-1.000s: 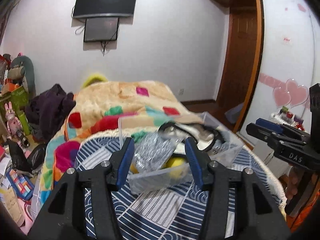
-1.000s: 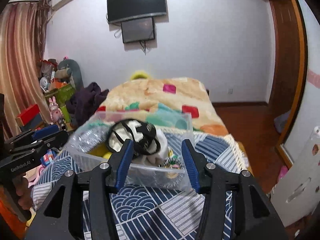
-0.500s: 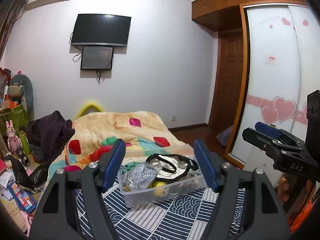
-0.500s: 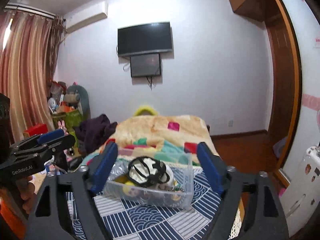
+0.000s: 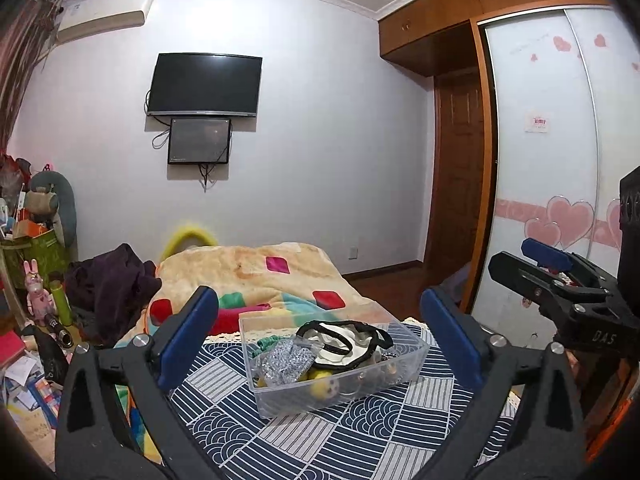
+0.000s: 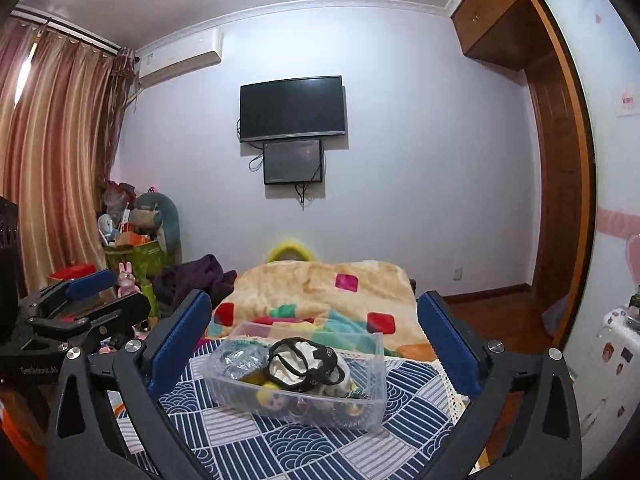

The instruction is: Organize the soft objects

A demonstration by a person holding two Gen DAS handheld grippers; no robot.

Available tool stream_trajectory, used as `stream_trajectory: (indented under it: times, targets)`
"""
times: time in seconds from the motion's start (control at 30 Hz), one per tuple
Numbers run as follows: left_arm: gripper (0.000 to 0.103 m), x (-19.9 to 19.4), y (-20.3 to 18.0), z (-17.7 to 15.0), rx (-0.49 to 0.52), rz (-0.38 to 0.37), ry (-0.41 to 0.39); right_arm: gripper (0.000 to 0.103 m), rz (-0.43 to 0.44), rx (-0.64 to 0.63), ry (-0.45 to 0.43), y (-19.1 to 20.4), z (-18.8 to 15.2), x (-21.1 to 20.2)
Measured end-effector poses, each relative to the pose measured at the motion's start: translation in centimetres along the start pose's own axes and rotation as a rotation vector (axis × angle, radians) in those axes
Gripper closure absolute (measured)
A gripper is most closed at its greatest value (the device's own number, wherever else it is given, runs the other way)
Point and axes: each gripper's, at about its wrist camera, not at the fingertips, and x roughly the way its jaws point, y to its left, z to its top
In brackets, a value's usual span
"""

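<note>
A clear plastic bin (image 5: 412, 354) stands on a blue-and-white patterned cloth (image 5: 320, 436) on the bed. It holds a white soft item with black trim (image 5: 340, 340), a silvery item (image 5: 286, 360) and yellow plush toys (image 5: 326, 388). The bin also shows in the right wrist view (image 6: 372, 384). My left gripper (image 5: 320, 338) is open and empty, held back from and above the bin. My right gripper (image 6: 314, 334) is open and empty too, likewise back from the bin. Each gripper shows at the edge of the other's view.
A multicoloured blanket (image 5: 256, 276) covers the bed behind the bin. Dark clothes (image 5: 116, 280) and cluttered toys and boxes (image 5: 36, 264) lie at the left. A wardrobe with sliding doors (image 5: 560, 160) and a wooden door (image 5: 460, 184) stand at the right. A TV (image 5: 204, 84) hangs on the far wall.
Both grippers have pulled back and up from the bin, which now looks smaller and lower. Both jaws have opened wider. The bin's contents have not moved.
</note>
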Motion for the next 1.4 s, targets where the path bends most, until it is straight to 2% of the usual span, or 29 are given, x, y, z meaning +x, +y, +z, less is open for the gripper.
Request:
stream_trajectory:
  times: [1.4]
  targets:
    - [0.0, -0.36, -0.51, -0.26, 0.019, 0.02, 0.002, 0.0, -0.006, 0.01, 0.001, -0.33, -0.73, -0.7]
